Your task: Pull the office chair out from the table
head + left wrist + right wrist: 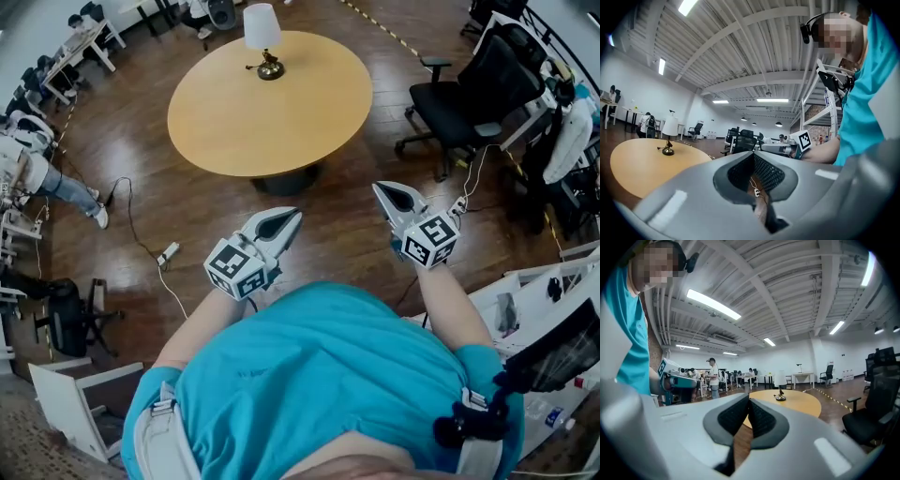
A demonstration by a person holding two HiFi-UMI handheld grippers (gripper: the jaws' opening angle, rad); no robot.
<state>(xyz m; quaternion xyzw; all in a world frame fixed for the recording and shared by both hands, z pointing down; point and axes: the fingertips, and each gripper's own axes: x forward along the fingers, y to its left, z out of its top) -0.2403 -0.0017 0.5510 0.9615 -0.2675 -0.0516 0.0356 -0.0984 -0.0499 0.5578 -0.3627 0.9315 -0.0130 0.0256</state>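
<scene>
A black office chair (464,98) stands on the wood floor to the right of a round wooden table (234,131), apart from it with its seat facing the table. In the right gripper view the same chair (876,404) shows at the right edge. My left gripper (295,215) and right gripper (378,187) are held level in front of me, short of the table's near edge. Both are shut with nothing between their jaws. The chair lies well ahead and to the right of the right gripper. A small lamp (264,42) stands on the table's far side.
A cable with a power strip (167,253) lies on the floor at the left. White racks and desks (525,291) crowd the right side behind the chair. A person (37,173) sits at the far left, near more desks. A white box (66,398) is at lower left.
</scene>
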